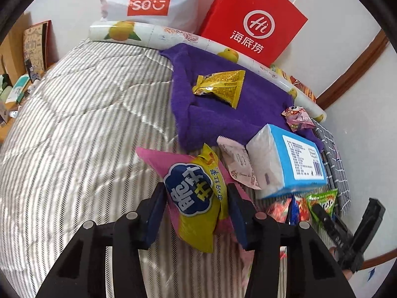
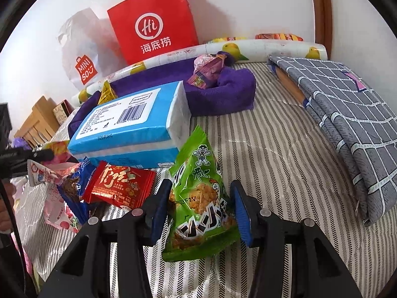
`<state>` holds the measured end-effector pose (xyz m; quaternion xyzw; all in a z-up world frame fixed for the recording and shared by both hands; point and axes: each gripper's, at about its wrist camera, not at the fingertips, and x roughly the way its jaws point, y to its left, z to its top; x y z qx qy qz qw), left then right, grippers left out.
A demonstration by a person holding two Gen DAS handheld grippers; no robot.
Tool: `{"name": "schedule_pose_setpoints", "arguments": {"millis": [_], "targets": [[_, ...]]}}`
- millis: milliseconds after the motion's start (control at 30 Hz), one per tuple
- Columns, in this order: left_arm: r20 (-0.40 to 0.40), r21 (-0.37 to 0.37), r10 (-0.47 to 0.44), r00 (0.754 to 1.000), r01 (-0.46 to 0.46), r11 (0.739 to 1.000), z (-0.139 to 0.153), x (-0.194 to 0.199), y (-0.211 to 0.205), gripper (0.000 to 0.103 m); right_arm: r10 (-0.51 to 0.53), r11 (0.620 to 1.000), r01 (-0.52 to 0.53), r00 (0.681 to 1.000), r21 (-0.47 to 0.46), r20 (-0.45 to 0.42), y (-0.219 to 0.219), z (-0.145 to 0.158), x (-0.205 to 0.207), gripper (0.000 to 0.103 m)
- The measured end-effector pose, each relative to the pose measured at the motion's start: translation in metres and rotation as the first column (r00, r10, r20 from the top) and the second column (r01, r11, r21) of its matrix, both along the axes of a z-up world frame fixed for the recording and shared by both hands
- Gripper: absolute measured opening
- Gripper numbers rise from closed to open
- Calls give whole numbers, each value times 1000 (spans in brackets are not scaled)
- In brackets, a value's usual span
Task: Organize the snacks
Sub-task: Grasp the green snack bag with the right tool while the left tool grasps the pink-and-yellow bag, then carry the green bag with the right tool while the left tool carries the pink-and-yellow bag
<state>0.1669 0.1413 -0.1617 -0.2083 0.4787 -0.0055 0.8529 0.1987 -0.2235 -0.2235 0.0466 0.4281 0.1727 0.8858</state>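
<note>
1. Right now the left claw (image 1: 196, 211) straddles the yellow-and-pink bag (image 1: 196, 198) on the striped bed (image 1: 74, 124). Its blue pads sit just beside the bag's sides with slivers of gap, so the claw is apart, not clamped. If lifted like this, the bag would likely stay behind or slide out.
2. That bag is puffy and glossy. A squeeze on the air-filled middle could squirt it forward or crush the chips inside.
3. The right claw (image 2: 198, 211) frames the green bag (image 2: 198, 198). The left pad seems to touch the film, but a gap shows at the right pad, so I judge it apart as well. A one-sided push could tip the bag over toward the red packet (image 2: 119, 188).
4. The tissue pack (image 2: 129, 129) lies close behind both bags, partly over the small packets. A forward shove from either claw could nudge it and scatter them.
5. The two claws work near each other: the right one shows at the edge of the left view. Swinging inward, they could collide.
6. The soft bedding gives underfoot, so pressing down could bury a pad tip in the cover and snag it.
</note>
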Motion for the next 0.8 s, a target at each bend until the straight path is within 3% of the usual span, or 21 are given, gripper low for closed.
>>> {"name": "schedule_pose_setpoints", "arguments": {"millis": [133,367,600,800], "targets": [[24,-8,-10,1000,10,1000,6,-14,1,46,-2,1000,2,1000,0,6,0,0,0,48],[26,-22,18,1000,-17,1000,8,-24,6,46,16,991,-11,999,-136,35,19,2,-5,47],[50,15,28,998,-29,999,23,-46,13,46,20,998,-18,999,-60,30,8,5,-8,45],[79,21,40,996,-42,999,38,-68,21,46,-2,998,5,999,-60,35,3,14,-25,45]]}}
